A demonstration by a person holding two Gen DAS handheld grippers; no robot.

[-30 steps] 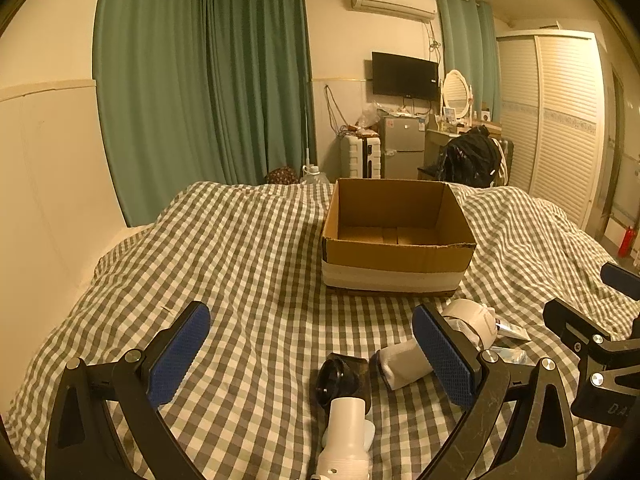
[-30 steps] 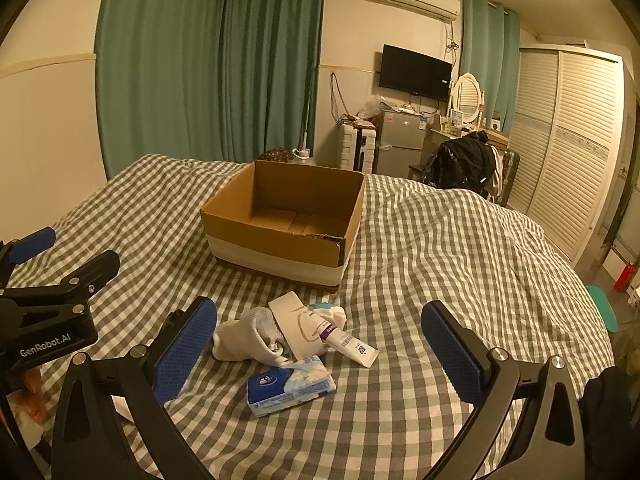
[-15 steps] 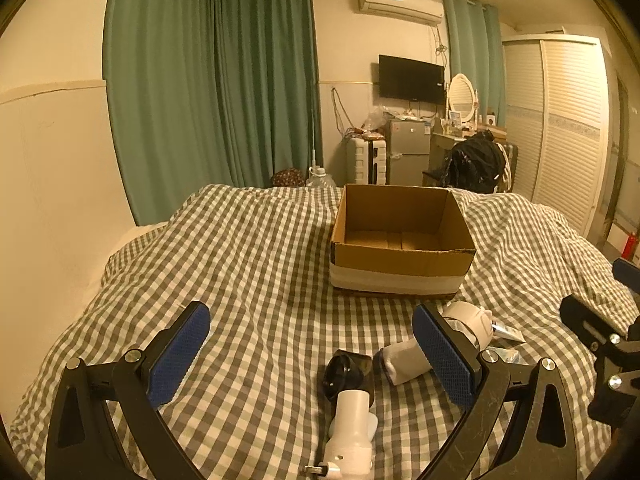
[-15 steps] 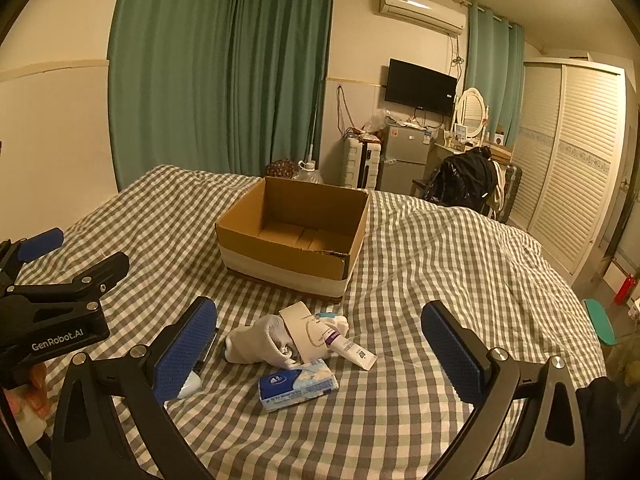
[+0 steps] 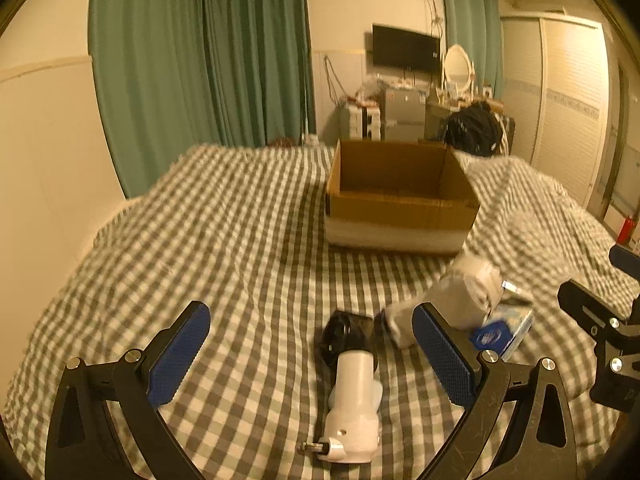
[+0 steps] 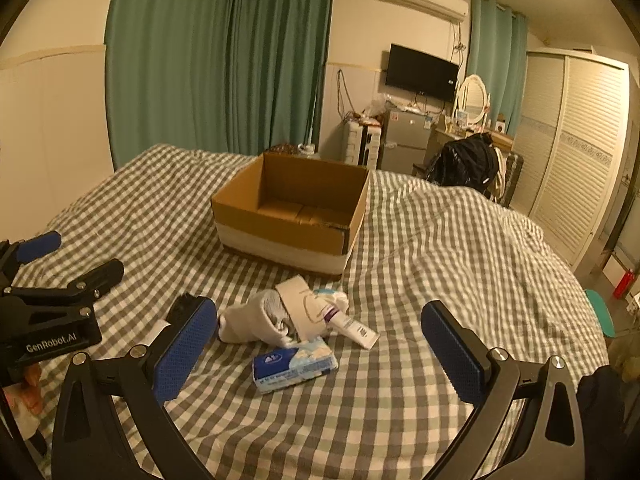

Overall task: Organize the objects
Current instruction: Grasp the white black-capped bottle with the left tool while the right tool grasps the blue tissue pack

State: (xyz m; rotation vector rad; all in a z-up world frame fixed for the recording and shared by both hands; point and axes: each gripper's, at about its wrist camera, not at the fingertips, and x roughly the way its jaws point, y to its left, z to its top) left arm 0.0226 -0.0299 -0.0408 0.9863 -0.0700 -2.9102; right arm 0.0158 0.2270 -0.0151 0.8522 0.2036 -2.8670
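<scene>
In the left wrist view, the left gripper (image 5: 310, 354) is seen spread wide and empty above the checked bedspread (image 5: 224, 240). A white device with a black end (image 5: 352, 384) lies directly between and just ahead of its fingers, pointing away from the gripper. A rolled white sock bundle (image 5: 460, 300) lies ahead and to the right, partly hidden behind the right finger, with a blue tissue pack (image 5: 504, 330) just beyond it. The open cardboard box (image 5: 400, 208) stands farther ahead, slightly right, and nothing can be made out inside it. A good pick would be made by lowering the fingers squarely either side of the white body (the black end looks a poorer hold), then closing across its narrow width.

In the right wrist view, the right gripper (image 6: 318, 354) is likewise held wide with nothing in it. The tissue pack (image 6: 295, 365) lies between its fingers, slightly left of centre; the sock bundle (image 6: 260, 318) and a white tube (image 6: 352, 326) lie just ahead, touching one another. The box (image 6: 292, 216) stands well ahead. The pack should be taken across its short sides, so that the soft wrapper is not crushed or the neighbouring tube dragged along.
</scene>
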